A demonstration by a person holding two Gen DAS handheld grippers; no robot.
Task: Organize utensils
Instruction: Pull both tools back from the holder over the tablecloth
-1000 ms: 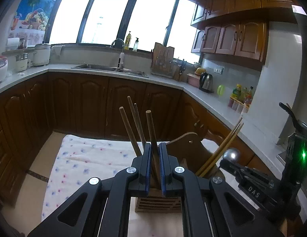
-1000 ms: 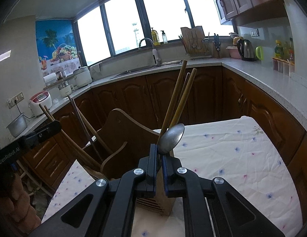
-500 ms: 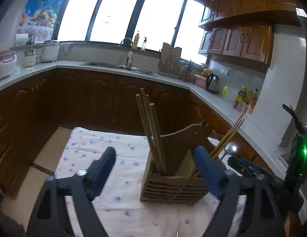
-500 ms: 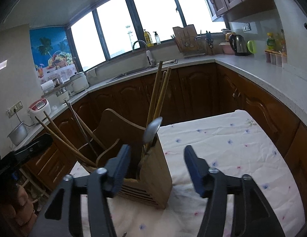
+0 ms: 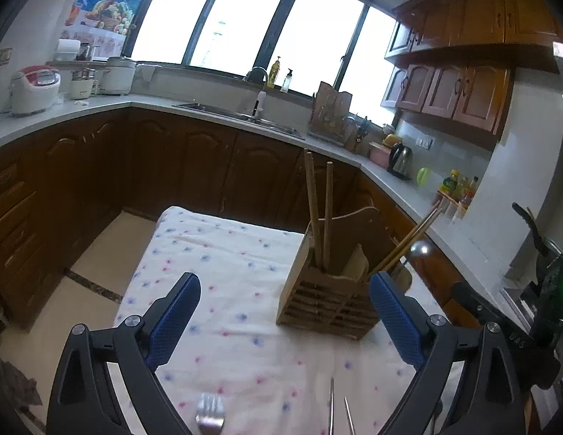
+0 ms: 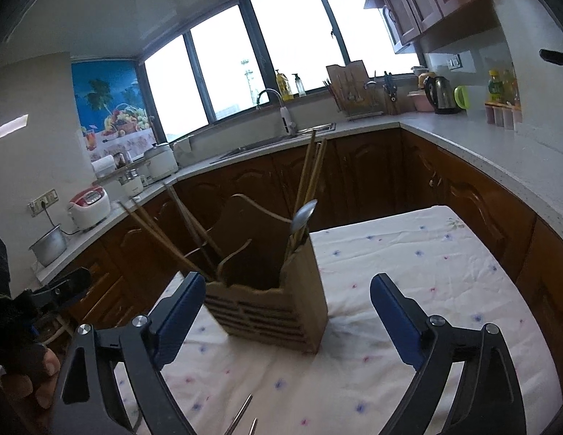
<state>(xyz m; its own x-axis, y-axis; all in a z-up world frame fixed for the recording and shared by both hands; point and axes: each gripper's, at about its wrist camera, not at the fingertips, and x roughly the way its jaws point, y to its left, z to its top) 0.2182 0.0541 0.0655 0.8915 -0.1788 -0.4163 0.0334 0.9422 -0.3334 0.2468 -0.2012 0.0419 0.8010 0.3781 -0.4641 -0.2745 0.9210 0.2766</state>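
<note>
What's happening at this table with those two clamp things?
A person is sorting cutlery into a wooden utensil holder on the flowered tablecloth, using a gripper in each hand. The left gripper and right gripper have just been opening, with nothing between their jaws. Wooden chopsticks and a metal spoon stand in the holder. A fork and metal chopsticks lie on the cloth.

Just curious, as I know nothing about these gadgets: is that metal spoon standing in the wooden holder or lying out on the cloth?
In the holder. The spoon stands bowl-up in the wooden holder, beside chopsticks.
</note>
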